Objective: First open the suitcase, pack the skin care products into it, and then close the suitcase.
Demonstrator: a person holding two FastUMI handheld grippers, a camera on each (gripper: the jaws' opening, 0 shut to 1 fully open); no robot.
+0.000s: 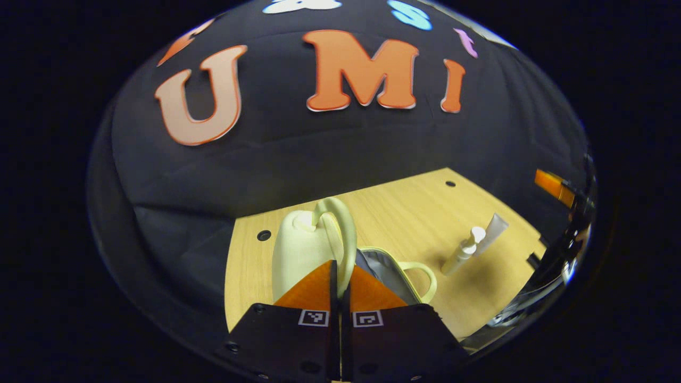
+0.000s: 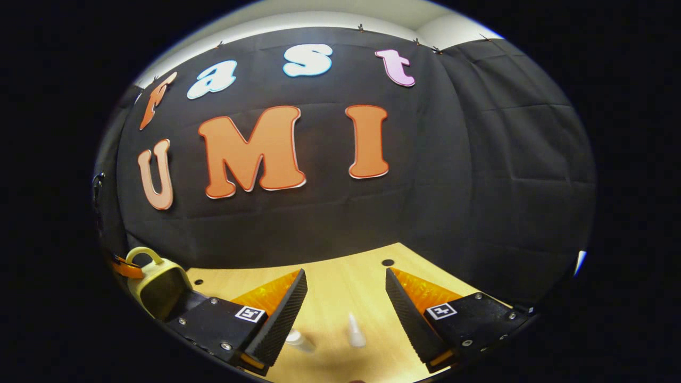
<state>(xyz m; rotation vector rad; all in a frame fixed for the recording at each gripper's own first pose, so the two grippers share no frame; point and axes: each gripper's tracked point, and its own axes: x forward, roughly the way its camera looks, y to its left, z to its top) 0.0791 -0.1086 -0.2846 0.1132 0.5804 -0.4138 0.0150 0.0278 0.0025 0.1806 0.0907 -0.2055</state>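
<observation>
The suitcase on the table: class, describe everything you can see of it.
The suitcase is small and pale cream, apparently hard-shelled, with looped handles. It lies on the wooden table partly open: the lid is raised, showing grey lining inside. The left gripper is shut on the lid's rim. A pump bottle and a tube lie apart from it. The right gripper view shows it at the left edge.

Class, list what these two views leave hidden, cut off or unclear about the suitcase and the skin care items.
- Suitcase interior, left gripper view: lid rim and the left gripper fingers cover it.
- Pump bottle and tube, right gripper view: blurred, bottle partly behind a finger.
- Suitcase's lower part, right gripper view: behind the gripper body.
</observation>
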